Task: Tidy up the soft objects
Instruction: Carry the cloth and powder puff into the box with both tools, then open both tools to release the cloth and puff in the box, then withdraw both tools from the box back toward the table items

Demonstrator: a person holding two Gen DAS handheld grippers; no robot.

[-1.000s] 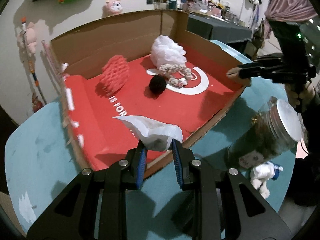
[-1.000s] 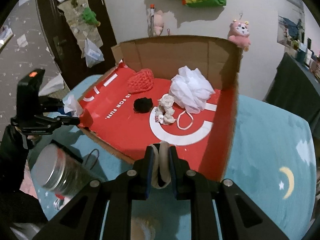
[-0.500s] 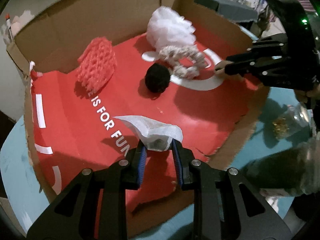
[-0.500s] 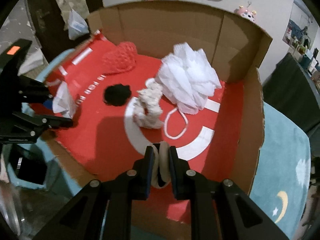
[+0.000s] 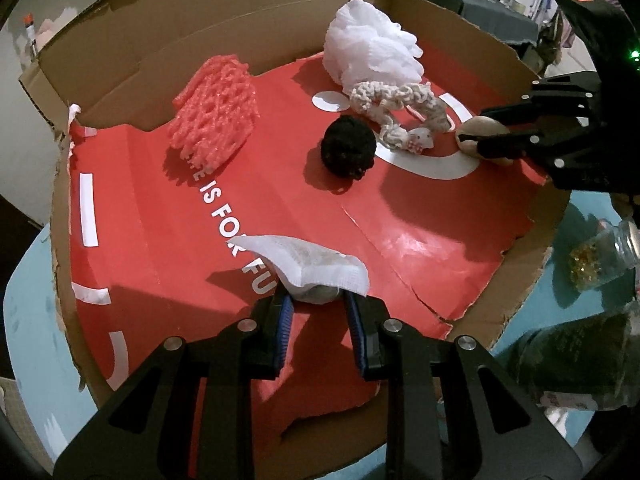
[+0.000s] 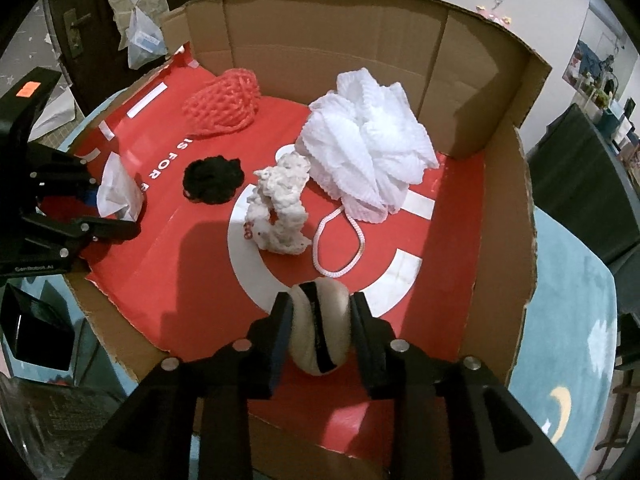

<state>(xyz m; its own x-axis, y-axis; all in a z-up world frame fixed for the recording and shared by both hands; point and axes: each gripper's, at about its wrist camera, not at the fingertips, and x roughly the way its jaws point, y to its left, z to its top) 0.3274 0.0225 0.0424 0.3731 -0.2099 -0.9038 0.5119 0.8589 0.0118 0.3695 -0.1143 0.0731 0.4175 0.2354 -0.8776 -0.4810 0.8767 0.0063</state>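
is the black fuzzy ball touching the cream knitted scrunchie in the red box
Apart. The left wrist view shows a strip of red floor between the black fuzzy ball and the cream knitted scrunchie; the right wrist view shows that gap too.

Off to my right there's a glass jar (image 5: 592, 256) with gold bits inside, lying on a teal table (image 6: 572, 344) that has a little moon and cloud print. Far left I can make out a dark door (image 6: 76, 20) with a clear plastic bag (image 6: 142, 40) hanging beside it. Far right is a dark-covered table (image 5: 496, 20) loaded with clutter too small to make out.
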